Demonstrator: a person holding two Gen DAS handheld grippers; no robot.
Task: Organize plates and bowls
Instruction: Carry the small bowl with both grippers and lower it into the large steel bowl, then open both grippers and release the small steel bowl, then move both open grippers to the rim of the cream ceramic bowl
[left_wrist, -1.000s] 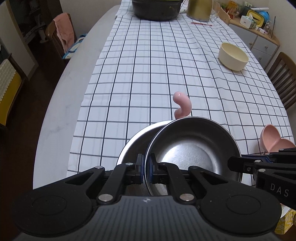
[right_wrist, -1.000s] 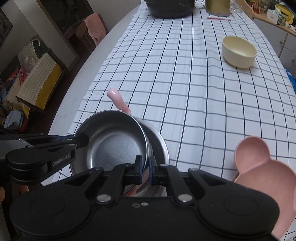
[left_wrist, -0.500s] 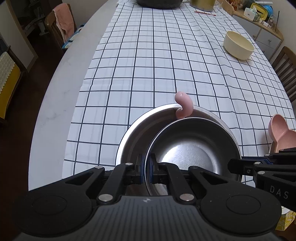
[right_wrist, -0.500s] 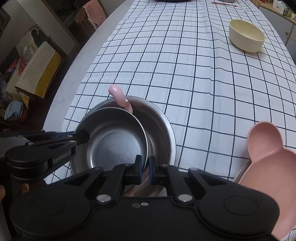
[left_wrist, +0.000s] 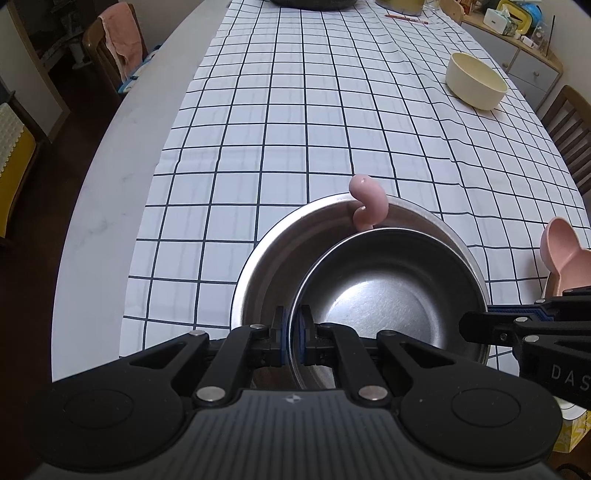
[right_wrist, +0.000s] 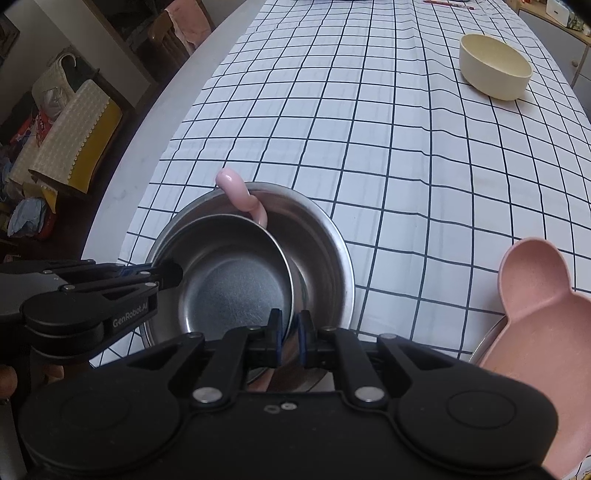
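Now both tongs pinch the smaller steel bowl's (left_wrist: 388, 288) rim, left tongs (left_wrist: 291, 334) and right tongs (right_wrist: 290, 334) on opposite sides, the right's jaws having just eased apart slightly; it sits nested inside the larger steel bowl (left_wrist: 273, 258) on the checked tabletop (left_wrist: 295, 129).

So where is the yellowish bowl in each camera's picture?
Left wrist view: the cream bowl sits upper right on the checked tablecloth.
Right wrist view: the cream bowl is also upper right.
Shared landmark: the pink curly handle on the steel bowls.
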